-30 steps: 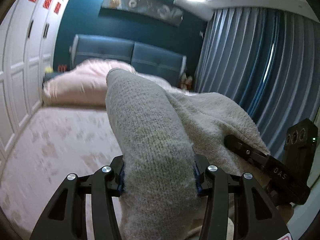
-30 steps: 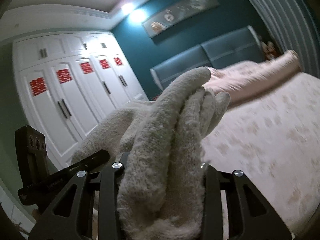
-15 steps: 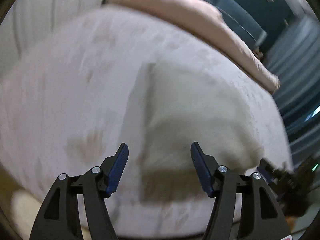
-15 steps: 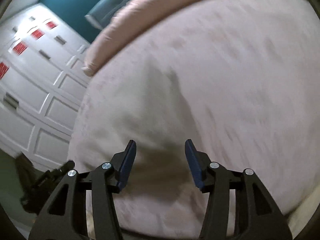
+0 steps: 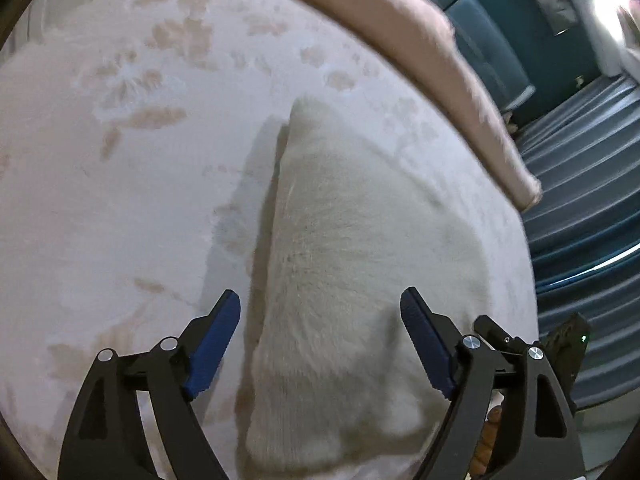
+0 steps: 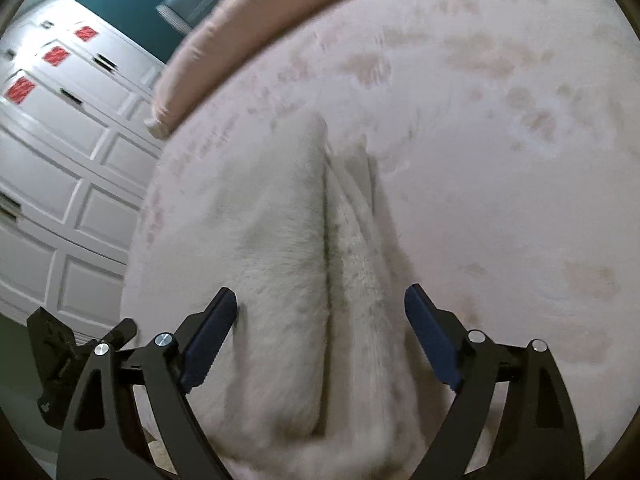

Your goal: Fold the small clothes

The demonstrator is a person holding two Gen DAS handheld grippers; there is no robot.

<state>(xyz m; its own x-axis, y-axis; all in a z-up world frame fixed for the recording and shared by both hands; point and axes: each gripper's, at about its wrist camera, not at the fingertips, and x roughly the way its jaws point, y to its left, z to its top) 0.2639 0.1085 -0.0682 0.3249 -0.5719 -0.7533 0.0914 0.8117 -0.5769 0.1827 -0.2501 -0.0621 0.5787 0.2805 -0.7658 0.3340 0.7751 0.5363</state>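
Note:
A cream fuzzy garment (image 5: pixel 360 248) lies folded on the pale pink bedspread (image 5: pixel 132 168). My left gripper (image 5: pixel 320 320) is open and empty, its blue pads either side of the garment's near left edge, above it. In the right wrist view the same garment (image 6: pixel 280 248) shows a fold seam down its middle. My right gripper (image 6: pixel 320 320) is open and empty, hovering over the garment's near right part. The other gripper's body shows at the edge of each view.
A pink rolled duvet (image 5: pixel 420 60) lies across the far side of the bed, before a blue headboard (image 5: pixel 480 28). Blue curtains (image 5: pixel 580 200) hang on the right. White wardrobe doors (image 6: pixel 60 152) stand left of the bed.
One second ago both grippers held the garment up in the air. They have since let go and opened wider, and the garment now lies folded on the bed.

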